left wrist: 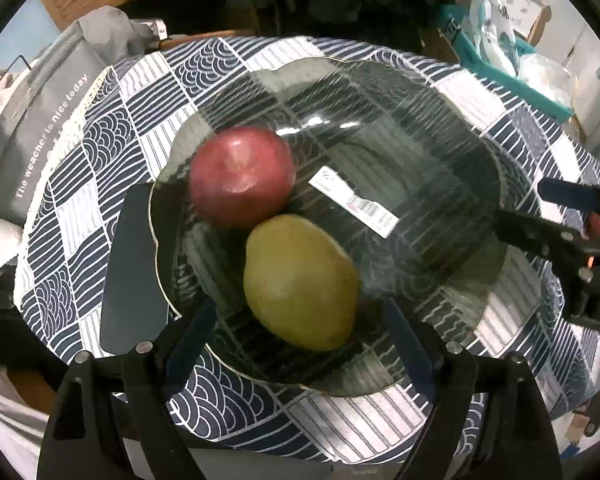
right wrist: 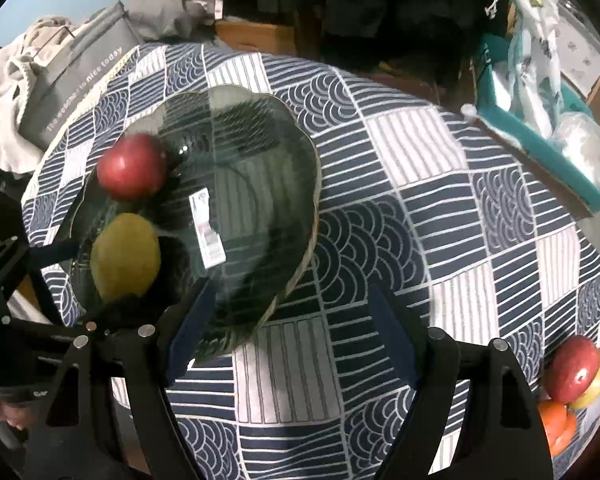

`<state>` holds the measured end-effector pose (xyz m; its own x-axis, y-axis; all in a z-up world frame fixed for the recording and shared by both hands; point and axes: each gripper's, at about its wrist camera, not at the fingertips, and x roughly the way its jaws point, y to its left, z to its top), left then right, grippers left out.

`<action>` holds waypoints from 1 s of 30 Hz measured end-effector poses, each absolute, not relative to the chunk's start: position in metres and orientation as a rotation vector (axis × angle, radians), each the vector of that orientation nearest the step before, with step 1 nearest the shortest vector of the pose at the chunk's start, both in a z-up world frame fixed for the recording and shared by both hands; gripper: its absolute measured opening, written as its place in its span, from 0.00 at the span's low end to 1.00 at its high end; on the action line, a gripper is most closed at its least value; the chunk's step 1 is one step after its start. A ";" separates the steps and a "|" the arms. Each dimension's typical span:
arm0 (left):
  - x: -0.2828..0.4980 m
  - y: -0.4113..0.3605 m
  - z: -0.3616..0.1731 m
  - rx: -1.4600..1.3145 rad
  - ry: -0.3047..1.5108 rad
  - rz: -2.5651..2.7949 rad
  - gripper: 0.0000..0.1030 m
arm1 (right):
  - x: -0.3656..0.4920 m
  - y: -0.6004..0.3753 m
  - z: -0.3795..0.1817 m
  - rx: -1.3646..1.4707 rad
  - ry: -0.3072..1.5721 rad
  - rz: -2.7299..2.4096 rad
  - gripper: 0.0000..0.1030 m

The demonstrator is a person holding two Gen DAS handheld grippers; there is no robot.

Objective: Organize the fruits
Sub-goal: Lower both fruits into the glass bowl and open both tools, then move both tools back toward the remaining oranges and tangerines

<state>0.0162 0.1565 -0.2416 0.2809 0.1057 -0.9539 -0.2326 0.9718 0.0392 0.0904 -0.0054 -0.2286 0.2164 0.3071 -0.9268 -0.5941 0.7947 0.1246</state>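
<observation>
A dark glass bowl (left wrist: 440,128) stands on the patterned tablecloth and holds a red apple (left wrist: 242,176) and a yellow-green pear (left wrist: 300,282). My left gripper (left wrist: 300,332) is open, its blue-padded fingers either side of the pear, just above the bowl's near rim. The bowl (right wrist: 260,152), apple (right wrist: 132,166) and pear (right wrist: 126,256) also show in the right wrist view. My right gripper (right wrist: 288,328) is open and empty over the cloth beside the bowl's near right rim. More fruit lies at the table's right edge: a red apple (right wrist: 572,368), a yellow fruit (right wrist: 598,380) and an orange one (right wrist: 556,420).
A white barcode label (left wrist: 356,202) is stuck inside the bowl. A dark flat slab (left wrist: 134,280) lies under the bowl's left side. A grey bag (left wrist: 40,120) stands off the table's left edge, and a teal tray with plastic bags (right wrist: 548,120) beyond the right.
</observation>
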 end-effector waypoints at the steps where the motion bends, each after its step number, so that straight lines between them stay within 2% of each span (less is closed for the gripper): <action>1: 0.017 0.156 -0.239 -0.117 1.259 0.226 0.85 | 0.089 -0.007 -0.226 -0.284 1.190 0.633 0.78; 30: 0.021 0.062 -0.158 -0.054 1.085 0.026 0.85 | 0.063 -0.127 -0.138 -0.220 0.987 0.405 0.78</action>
